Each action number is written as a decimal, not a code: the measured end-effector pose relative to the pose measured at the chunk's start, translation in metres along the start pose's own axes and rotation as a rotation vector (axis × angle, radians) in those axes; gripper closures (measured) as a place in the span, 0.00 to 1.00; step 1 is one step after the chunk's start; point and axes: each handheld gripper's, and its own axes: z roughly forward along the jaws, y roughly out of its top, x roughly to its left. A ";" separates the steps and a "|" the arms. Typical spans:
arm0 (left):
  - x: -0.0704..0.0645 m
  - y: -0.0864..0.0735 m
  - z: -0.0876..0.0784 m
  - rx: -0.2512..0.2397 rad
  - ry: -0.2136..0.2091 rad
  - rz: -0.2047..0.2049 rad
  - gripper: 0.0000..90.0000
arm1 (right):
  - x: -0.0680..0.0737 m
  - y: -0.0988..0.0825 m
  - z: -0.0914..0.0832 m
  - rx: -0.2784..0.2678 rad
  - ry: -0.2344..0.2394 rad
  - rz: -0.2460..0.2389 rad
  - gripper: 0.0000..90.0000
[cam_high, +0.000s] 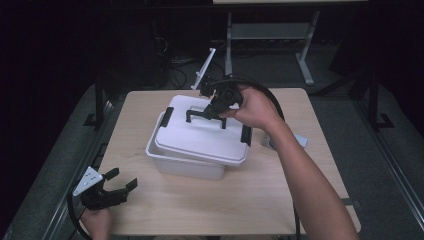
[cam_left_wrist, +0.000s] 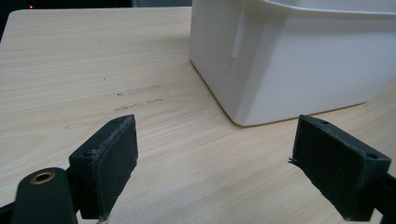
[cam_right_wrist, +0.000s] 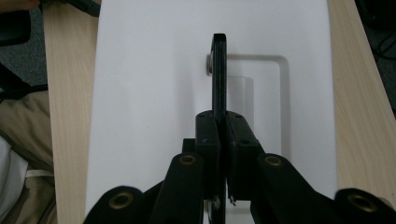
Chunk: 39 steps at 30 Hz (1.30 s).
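High view: white storage box near the middle of the light wooden surface; its white lid sits askew and tilted over the box, one edge raised above the rim, so the lid appears partly lifted and not yet clear of the box. Right claw clamped on the lid's black handle, a hand wrapped around the tool body. Left claw at the near left corner of the surface, jaws apart, holding nothing, well apart from the box. Judged stage: handle gripped and lifting begun; removal and setting the lid down remain. Black clips at the lid's ends; whether they are latched cannot be told. Small pale item beside the forearm, partly covered, unidentifiable. Left gripper view: pads wide apart over bare wood; a corner of the box wall ahead, its upper part cut off by the frame. Right gripper view: jaws pressed together on the thin black handle, seen edge-on above the white lid; box interior hidden beneath the lid, contents unknown.
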 end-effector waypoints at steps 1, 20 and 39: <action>0.000 0.000 0.000 -0.001 -0.001 -0.003 0.15 | 0.000 -0.002 -0.002 0.001 0.001 0.000 0.94; -0.001 0.001 0.002 0.007 0.002 0.010 0.15 | 0.007 -0.050 -0.031 -0.017 -0.010 0.043 0.94; -0.001 0.000 0.002 0.012 0.005 0.012 0.15 | 0.015 -0.089 -0.041 0.011 -0.004 0.072 0.94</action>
